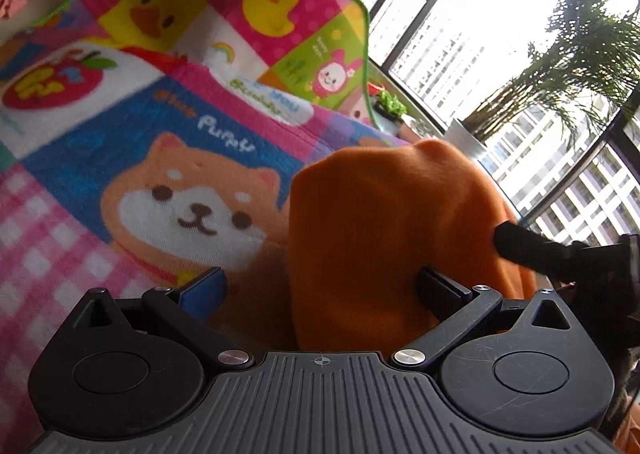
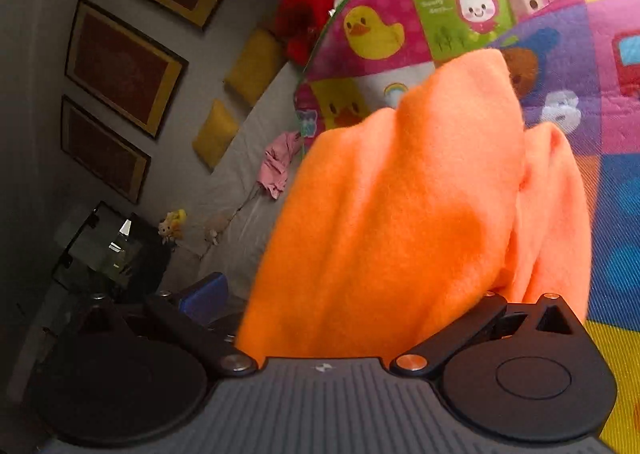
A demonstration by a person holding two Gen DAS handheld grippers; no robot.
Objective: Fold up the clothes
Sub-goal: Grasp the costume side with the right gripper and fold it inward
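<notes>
An orange fleece garment (image 1: 384, 238) is bunched up and lifted over a cartoon-print blanket (image 1: 160, 94). My left gripper (image 1: 320, 290) is open, its fingers wide apart, with the orange cloth hanging between them. The other gripper's black finger (image 1: 532, 250) pokes into the cloth from the right. In the right wrist view the orange garment (image 2: 400, 214) fills the middle and drapes over my right gripper (image 2: 332, 306); its fingers stand wide apart and the right finger is hidden under cloth.
The blanket (image 2: 400, 14) with ducks and a puppy covers the surface. A pink garment (image 2: 276, 166) lies on a grey sofa with yellow cushions (image 2: 256, 66). Large windows (image 1: 500, 34) and a potted plant (image 1: 560, 74) stand beyond the blanket's far edge. Framed pictures (image 2: 124, 66) hang on the wall.
</notes>
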